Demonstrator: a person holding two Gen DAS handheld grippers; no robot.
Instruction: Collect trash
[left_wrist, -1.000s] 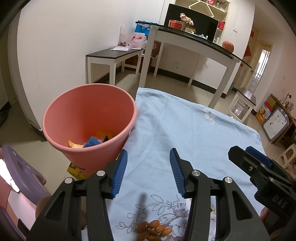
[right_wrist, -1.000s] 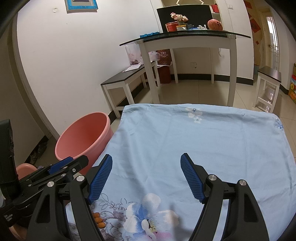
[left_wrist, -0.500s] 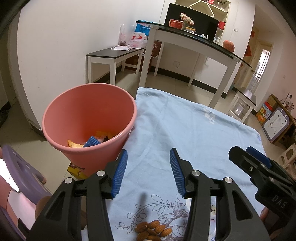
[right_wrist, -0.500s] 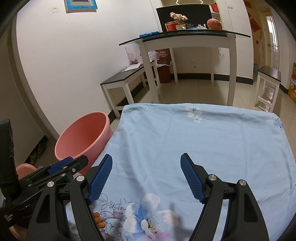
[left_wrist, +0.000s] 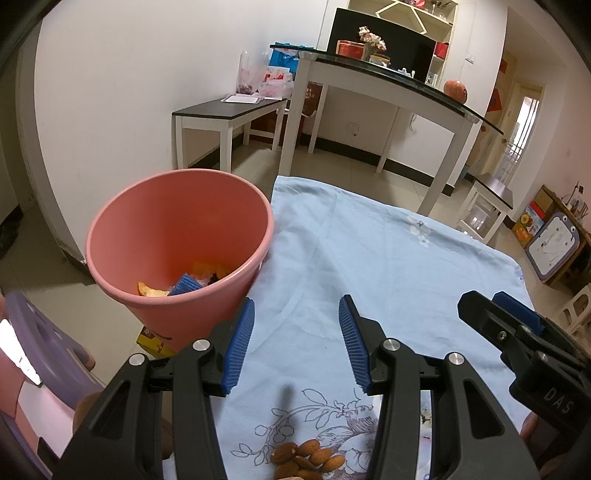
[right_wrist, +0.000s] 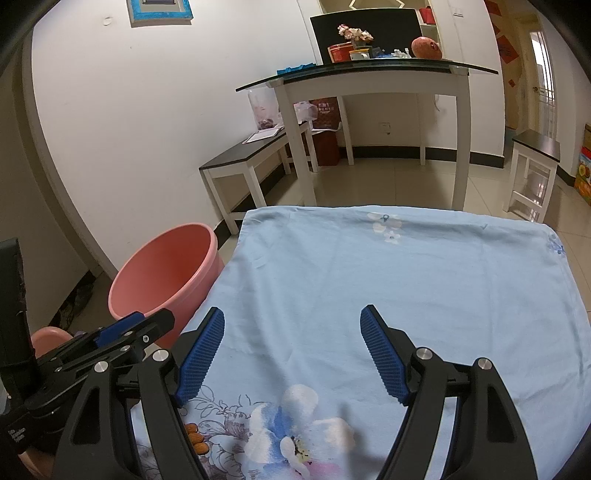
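Observation:
A pink trash bin (left_wrist: 177, 236) stands on the floor against the left edge of the table with the light blue floral cloth (left_wrist: 388, 258). Orange peels and a blue wrapper (left_wrist: 184, 284) lie in its bottom. My left gripper (left_wrist: 295, 343) is open and empty above the cloth's near left part, just right of the bin. A small pile of almonds (left_wrist: 306, 458) lies on the cloth below it. My right gripper (right_wrist: 291, 354) is open and empty over the cloth's near middle; the bin (right_wrist: 166, 273) is to its left. The almonds (right_wrist: 195, 439) show by its left finger.
A low dark-topped bench (left_wrist: 229, 110) and a tall glass-topped white table (left_wrist: 388, 85) stand by the far wall. A purple and pink stool (left_wrist: 33, 354) is at the near left. A small yellow box (left_wrist: 151, 339) lies at the bin's foot.

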